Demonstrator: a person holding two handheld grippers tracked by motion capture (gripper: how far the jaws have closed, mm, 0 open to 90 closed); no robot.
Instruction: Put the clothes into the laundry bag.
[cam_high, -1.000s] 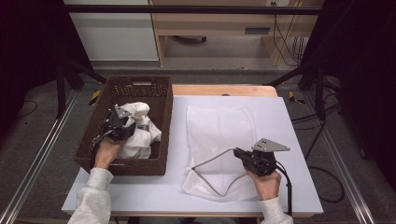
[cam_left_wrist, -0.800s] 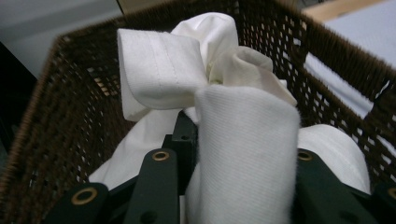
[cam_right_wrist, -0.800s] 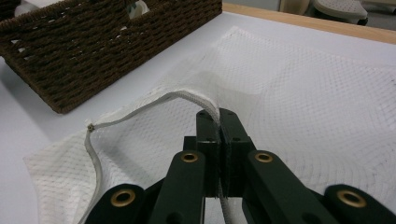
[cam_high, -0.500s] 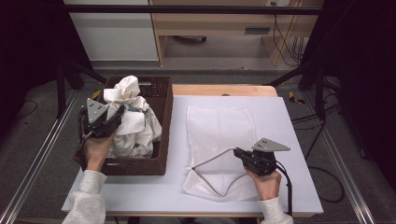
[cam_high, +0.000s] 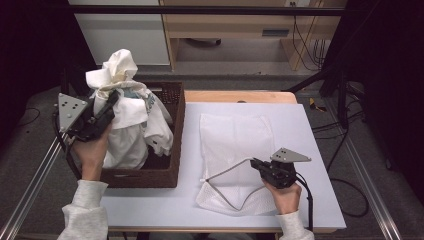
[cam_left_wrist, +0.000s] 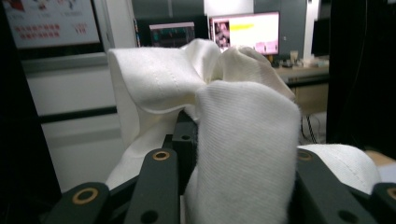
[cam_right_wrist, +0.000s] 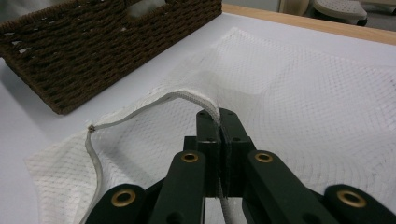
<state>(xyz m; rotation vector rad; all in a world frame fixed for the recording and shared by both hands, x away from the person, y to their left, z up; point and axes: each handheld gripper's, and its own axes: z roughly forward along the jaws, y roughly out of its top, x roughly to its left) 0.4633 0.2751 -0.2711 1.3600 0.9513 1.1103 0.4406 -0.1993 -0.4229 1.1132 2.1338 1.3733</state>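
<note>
Left tool (cam_high: 107, 107) (raised) amid cloth (cam_high: 125, 115)

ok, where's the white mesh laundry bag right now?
High view: white mesh laundry bag lies flat on the white table, right of the brown wicker basket.

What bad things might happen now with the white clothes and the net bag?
1. The left gripper holds a white garment bunched above the basket; a second piece seems tangled with it and might drop onto the table.
2. The right gripper pinches only the zip edge of the mesh bag, so the opening looks shallow, and the garment could snag there.
3. That thin edge might slip free.
</note>
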